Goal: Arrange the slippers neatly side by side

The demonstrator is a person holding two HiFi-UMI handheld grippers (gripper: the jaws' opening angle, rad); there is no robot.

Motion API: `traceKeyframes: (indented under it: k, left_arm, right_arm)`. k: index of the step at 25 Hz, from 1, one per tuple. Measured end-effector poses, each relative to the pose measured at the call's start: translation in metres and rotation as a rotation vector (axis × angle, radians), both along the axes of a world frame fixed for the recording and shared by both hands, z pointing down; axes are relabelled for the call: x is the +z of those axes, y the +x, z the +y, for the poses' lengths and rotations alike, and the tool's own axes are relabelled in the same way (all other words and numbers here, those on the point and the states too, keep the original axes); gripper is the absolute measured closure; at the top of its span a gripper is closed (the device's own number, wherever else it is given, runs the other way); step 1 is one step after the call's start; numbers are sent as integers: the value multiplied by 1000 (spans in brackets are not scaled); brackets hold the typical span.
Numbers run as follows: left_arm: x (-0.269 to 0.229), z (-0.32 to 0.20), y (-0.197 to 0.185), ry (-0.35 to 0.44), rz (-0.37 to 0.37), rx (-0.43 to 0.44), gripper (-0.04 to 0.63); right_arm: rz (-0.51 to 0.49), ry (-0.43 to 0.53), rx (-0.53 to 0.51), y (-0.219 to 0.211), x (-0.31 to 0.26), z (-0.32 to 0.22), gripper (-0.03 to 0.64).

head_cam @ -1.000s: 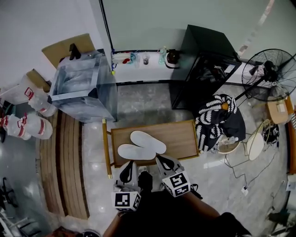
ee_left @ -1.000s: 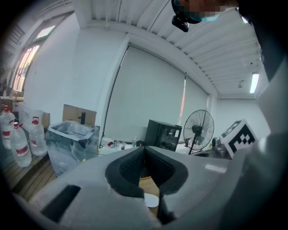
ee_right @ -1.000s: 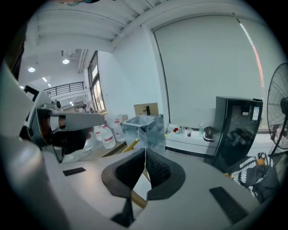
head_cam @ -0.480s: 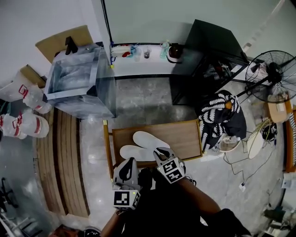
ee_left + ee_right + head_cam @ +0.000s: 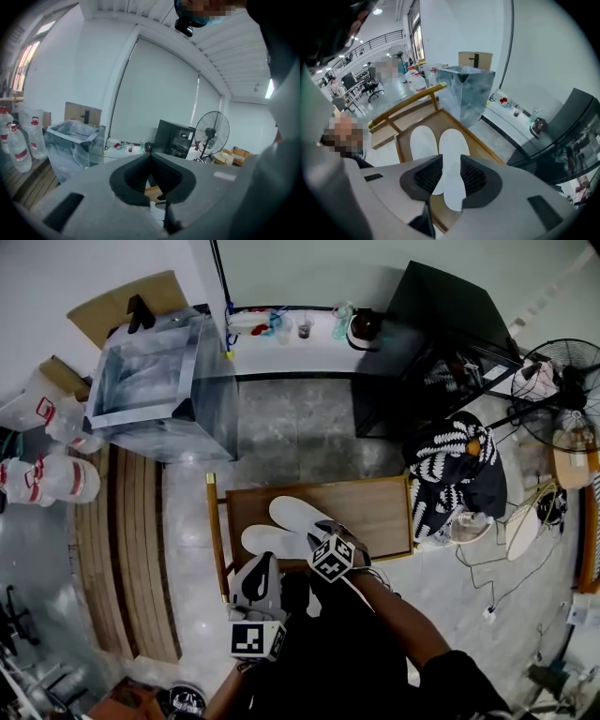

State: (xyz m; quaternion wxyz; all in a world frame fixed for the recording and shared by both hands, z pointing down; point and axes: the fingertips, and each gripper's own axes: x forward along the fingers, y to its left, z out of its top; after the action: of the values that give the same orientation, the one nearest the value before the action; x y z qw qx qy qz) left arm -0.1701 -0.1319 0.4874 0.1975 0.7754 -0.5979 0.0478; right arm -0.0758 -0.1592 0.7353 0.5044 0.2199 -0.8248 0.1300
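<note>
In the head view, both white slippers lie on the low wooden table (image 5: 370,512), a little toward 6 o'clock from the picture's middle. The near slipper (image 5: 270,542) sits at 8 o'clock of the far slipper (image 5: 302,517), and the two are close alongside each other. The right gripper (image 5: 319,538) is over the far slipper's 5 o'clock end. The left gripper (image 5: 264,562) is at 6 o'clock of the near slipper, by the table's edge and apart from it.

In the left gripper view, the left gripper (image 5: 150,157) has its jaws met at the tips with nothing between them. It looks out across the room. The black cabinet (image 5: 176,138) is at 1 o'clock of the tips, the fan (image 5: 212,133) at 2 o'clock and the glass tank (image 5: 70,140) at 10 o'clock. Under the pads we make out only a sliver of wood and white, too small to name.

In the right gripper view, the right gripper (image 5: 450,161) stands wide, its jaws having just been opening. The far slipper (image 5: 452,140) runs through the gap from 12 to 6 o'clock, flat on the table (image 5: 476,143) beneath the fingers (image 5: 476,178). There is a pad on either side of it and neither presses on it. The near slipper (image 5: 423,140) lies at 11 o'clock of the gap, outside the jaws and just beside its mate.
</note>
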Motion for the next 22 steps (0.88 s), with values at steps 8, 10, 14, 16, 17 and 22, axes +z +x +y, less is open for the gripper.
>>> traceKeyframes:
  k: [8, 10, 14, 16, 17, 22]
  left_arm:
    - [14, -3, -1, -43, -3, -27, 578]
    - [15, -5, -3, -47, -9, -35, 578]
    - [21, -9, -10, -95, -18, -54, 578]
    - [20, -12, -11, -83, -14, -54, 578]
    - [18, -13, -10, -71, -12, -53, 578]
    - [22, -15, -12, -78, -5, -64, 580]
  right_arm:
    - [93, -53, -75, 0, 54, -5, 513]
    - [101, -61, -81, 0, 61, -7, 512]
    - [121, -70, -103, -5, 74, -12, 514]
    - [130, -70, -112, -8, 76, -15, 514]
    - [134, -74, -113, -8, 78, -15, 521]
    - [129, -87, -98, -5, 83, -13, 574]
